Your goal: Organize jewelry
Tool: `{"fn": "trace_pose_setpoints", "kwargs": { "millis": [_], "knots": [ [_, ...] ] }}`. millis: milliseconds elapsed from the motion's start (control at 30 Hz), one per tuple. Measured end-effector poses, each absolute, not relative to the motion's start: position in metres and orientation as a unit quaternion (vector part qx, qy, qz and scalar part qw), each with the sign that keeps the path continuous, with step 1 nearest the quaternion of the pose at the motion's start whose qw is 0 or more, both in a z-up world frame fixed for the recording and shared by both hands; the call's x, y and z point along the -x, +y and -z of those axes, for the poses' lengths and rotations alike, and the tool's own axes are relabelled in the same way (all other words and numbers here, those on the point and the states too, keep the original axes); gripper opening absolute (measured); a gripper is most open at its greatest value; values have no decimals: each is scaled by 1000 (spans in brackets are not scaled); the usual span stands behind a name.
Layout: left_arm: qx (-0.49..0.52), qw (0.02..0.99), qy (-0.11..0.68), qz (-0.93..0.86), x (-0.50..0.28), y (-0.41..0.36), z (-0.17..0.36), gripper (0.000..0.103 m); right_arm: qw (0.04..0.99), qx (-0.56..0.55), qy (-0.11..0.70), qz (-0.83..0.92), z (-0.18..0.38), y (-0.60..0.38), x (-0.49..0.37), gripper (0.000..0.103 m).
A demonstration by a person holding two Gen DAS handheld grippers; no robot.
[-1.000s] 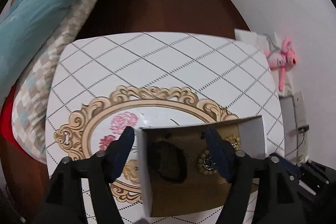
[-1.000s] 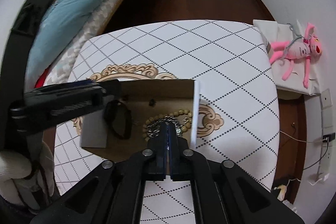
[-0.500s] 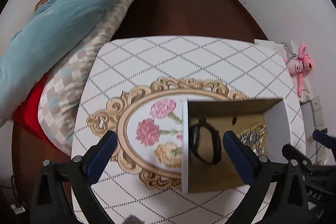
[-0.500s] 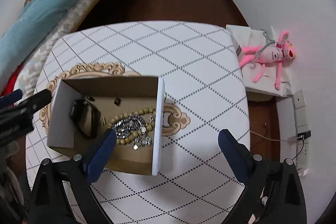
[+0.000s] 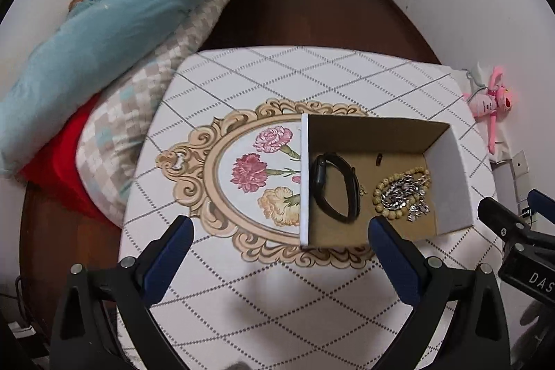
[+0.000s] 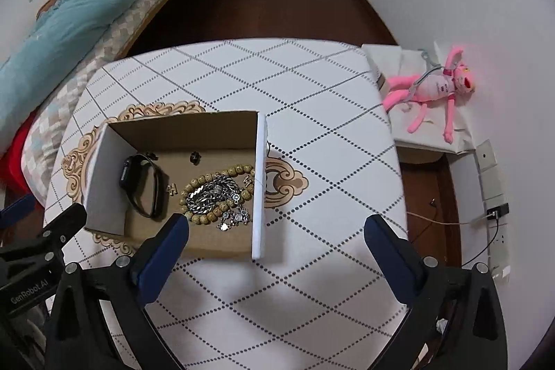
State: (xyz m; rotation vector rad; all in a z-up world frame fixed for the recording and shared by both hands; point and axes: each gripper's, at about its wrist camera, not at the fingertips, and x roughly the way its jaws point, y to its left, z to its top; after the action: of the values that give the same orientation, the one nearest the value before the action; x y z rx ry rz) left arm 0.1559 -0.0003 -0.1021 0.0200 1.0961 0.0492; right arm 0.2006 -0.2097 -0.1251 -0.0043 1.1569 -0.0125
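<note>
Currently, left gripper (image 5: 280,229) stands fully open, right gripper (image 6: 276,227) still opening, both empty above the cardboard box (image 6: 257,182) of jewelry.

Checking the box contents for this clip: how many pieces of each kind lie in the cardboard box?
Black wristband: 1
Wooden bead bracelet: 1
Silver chain pieces, tangled: 1 heap, count unclear
Small dark pieces: 2
Small gold charms: 2
Total: 7 groups in the box

Square table (image 5: 277,75) with rounded corners; white top, dotted grey diamond grid, central ornate gold oval frame enclosing printed flowers. One open cardboard box (image 5: 447,182) sits directly on it, covering the right part of the frame. Remaining tabletop bare.
</note>
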Motion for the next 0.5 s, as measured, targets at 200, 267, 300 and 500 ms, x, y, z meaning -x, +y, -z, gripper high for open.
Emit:
{"fn": "trace_pose_setpoints", "kwargs": {
  "millis": [200, 267, 300, 500],
  "knots": [
    [-8, 878, 478, -26, -120, -1, 64, 103, 858, -7, 513, 11, 91, -212, -165, 102],
    [-3, 884, 466, -23, -108, 0, 50, 103, 865, -12, 502, 11, 78, -212, -152, 102],
    [-1, 887, 462, -22, -103, 0, 44, 103, 868, -12, 496, 10, 72, -212, -144, 102],
    [8, 904, 427, -11, -70, 0, 5, 103, 888, -8, 459, 12, 31, -212, -102, 102]
  ]
}}
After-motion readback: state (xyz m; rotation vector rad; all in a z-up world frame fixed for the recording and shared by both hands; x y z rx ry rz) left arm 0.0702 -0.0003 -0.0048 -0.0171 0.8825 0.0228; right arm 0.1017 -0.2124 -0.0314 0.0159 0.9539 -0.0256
